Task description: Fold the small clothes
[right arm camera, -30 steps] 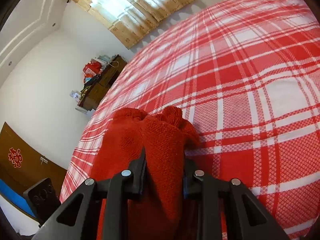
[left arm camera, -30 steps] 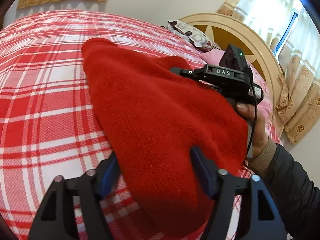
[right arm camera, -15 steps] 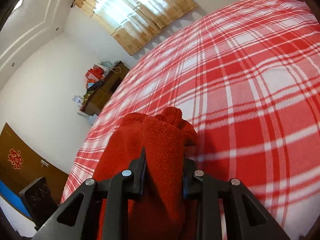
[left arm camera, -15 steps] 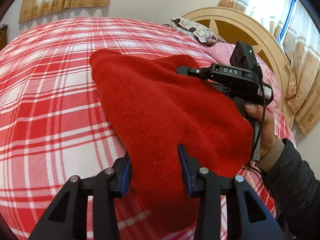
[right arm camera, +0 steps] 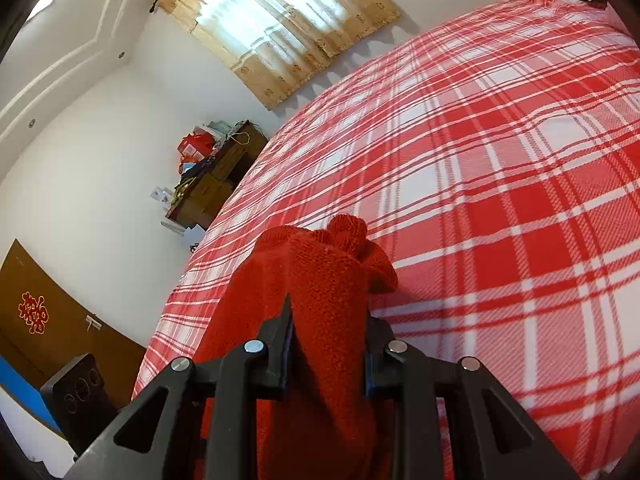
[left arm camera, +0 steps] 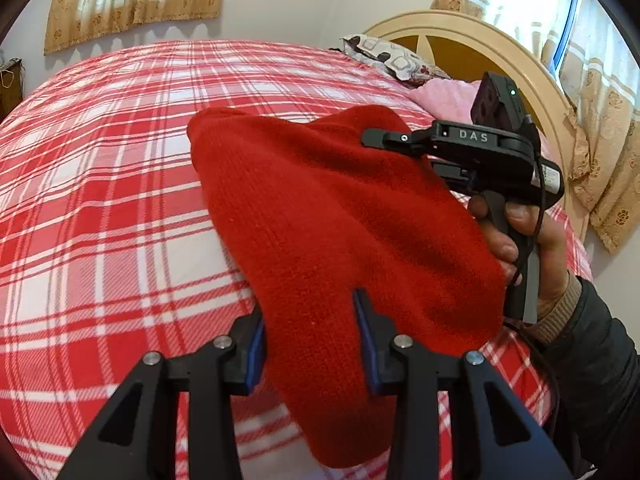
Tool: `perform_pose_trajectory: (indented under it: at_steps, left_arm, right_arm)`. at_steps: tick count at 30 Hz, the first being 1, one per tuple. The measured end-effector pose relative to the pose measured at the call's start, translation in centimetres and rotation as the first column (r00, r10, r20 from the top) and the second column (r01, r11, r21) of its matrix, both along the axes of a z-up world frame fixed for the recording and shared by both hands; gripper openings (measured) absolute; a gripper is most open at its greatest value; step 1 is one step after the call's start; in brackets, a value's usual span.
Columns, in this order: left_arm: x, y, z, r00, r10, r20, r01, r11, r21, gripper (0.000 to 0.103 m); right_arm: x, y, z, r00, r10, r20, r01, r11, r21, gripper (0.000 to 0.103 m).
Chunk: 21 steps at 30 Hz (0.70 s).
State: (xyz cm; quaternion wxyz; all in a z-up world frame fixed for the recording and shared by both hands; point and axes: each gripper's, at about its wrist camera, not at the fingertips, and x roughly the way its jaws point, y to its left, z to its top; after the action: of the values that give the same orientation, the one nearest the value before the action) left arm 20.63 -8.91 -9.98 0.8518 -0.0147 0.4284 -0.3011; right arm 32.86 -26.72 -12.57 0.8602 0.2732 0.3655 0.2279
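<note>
Left gripper [left arm camera: 310,328] clamping one end of a red knitted garment [left arm camera: 328,216], blue-padded fingers pressing the thick fabric from both sides at the 6 o'clock edge of the left wrist view. Running away from those fingers toward 12 o'clock, then bending toward 2 o'clock, where the right gripper [left arm camera: 384,140] is biting the opposite end. Hanging between the two tools in the air, sagging in the middle, with a loose lobe drooping at 4 o'clock beside the right hand [left arm camera: 520,240] wrapped around its handle. Lying beneath, a red and white plaid bedspread [left arm camera: 100,200], apparently not touching the lifted cloth, though contact under the sag cannot be confirmed.

Seen from the right wrist view, right gripper [right arm camera: 328,332] closing tightly on a bunched wad of the same garment [right arm camera: 320,280], a knotted tuft poking out toward 12 o'clock past the fingertips, the rest trailing back to 7 o'clock.

Judging the coming move: long axis stretching from gripper to gripper, so bringing one end over toward the other, or lowering both onto the bedspread [right arm camera: 500,160], would likely start the fold. Neither tool nearer; both already gripping.
</note>
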Motion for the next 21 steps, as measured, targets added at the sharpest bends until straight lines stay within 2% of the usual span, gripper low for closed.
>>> perform_pose_trajectory:
  at_steps: [10,21]
  left_arm:
    - [-2.3,3.5,0.8,0.999,0.042,0.021,-0.041,0.999,-0.020,0.040]
    - [-4.6,8.9,1.1,0.991,0.135,0.025,-0.134,0.990,-0.031,0.040]
  right_arm:
    - [-0.4,4.8,0.1,0.999,0.049,-0.005,-0.049,0.998,0.026,0.026]
    - [-0.1,12.4,0.3,0.988,0.153,-0.009,-0.152,0.988,0.025,0.026]
